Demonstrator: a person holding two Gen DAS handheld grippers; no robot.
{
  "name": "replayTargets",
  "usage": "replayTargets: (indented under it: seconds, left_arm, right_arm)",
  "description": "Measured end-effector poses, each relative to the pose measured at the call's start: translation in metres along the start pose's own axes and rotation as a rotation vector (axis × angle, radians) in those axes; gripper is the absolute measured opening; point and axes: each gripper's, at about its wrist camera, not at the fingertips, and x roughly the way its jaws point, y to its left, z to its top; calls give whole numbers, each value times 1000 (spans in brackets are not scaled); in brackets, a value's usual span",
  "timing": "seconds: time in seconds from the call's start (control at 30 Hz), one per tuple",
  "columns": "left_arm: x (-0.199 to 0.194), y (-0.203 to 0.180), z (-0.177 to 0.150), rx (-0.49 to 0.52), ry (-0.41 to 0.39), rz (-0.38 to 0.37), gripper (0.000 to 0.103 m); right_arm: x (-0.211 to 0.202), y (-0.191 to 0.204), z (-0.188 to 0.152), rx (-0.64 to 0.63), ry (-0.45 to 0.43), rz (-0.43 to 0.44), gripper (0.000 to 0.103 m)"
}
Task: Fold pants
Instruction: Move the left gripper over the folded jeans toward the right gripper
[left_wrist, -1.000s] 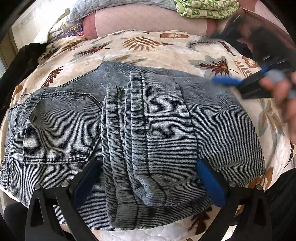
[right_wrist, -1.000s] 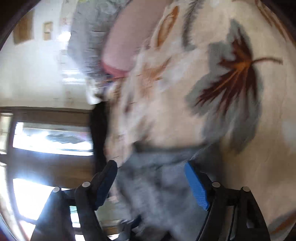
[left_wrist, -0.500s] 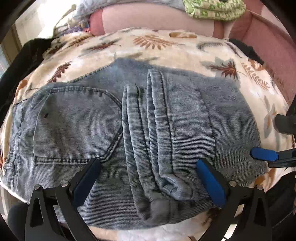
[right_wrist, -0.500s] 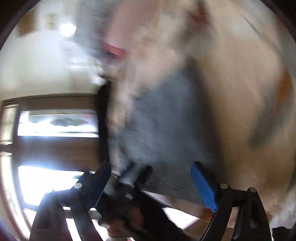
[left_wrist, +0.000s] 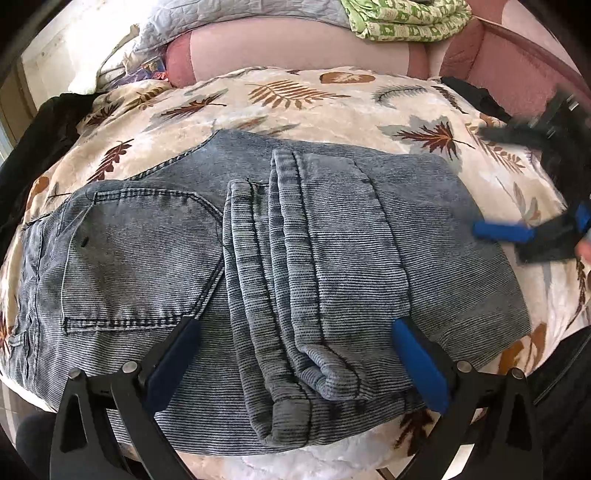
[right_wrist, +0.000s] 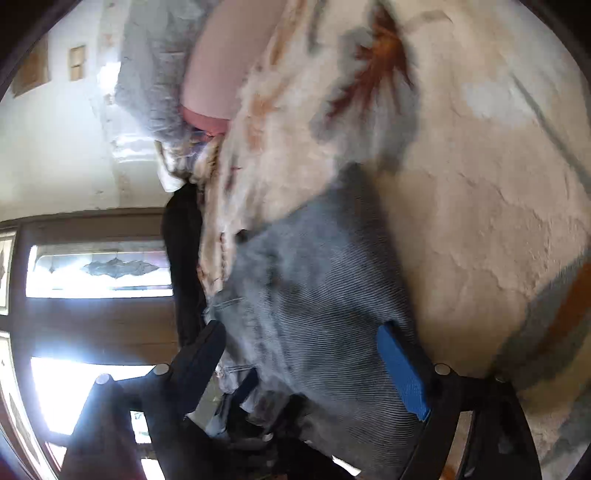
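Lying folded into a thick grey-blue bundle on the leaf-print blanket (left_wrist: 332, 110) of the bed, the pants (left_wrist: 258, 258) look soft, limp and fairly heavy, so they will likely sag unless taken by the stacked hems or a folded edge. The left tool (left_wrist: 295, 354) hangs spread over the near hems, pinching nothing. The right tool (right_wrist: 303, 362) is opening beside the bundle's right edge, with cloth seen between its jaws but not pressed.
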Motion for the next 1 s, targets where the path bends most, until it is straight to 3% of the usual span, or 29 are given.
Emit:
replayTargets:
  seconds: [0.1,0.17,0.2,0.27,0.43,0.53,0.57,0.7,0.9,1.0]
  left_arm:
    - [3,2,1,-8,1,-11,103]
    - [4,2,0,9,-16,-7,103]
    - [3,0,0,8,-18,-9,103]
    - [2,1,-1,13,-10,-13,103]
    - [-11,6,3,-13,-30,-50,103]
    - [-26,7,8,-26,-80,-89,103]
    - [-31,10,9,-34,-94,-94,103]
    - [-44,39,7,-135,-120,-127,103]
    - [-39,94,11,-422,-43,-358,103]
    - [-43,93,22,-444,-60,-410,103]
  right_arm:
    - [-3,17,13,-24,-23,30,88]
    - [5,6,27,-7,-30,4,89]
    - [20,-9,37,20,3,-64,89]
    - [24,-23,42,80,9,-42,88]
    - [10,22,53,-49,-17,-25,91]
    - [40,-1,72,-21,46,-92,94]
    - [41,-10,73,17,32,-54,94]
    - [2,17,44,-57,-20,-19,94]
    - [-26,19,-35,-84,-43,60,94]
    - [-26,5,-68,-43,-38,126,95]
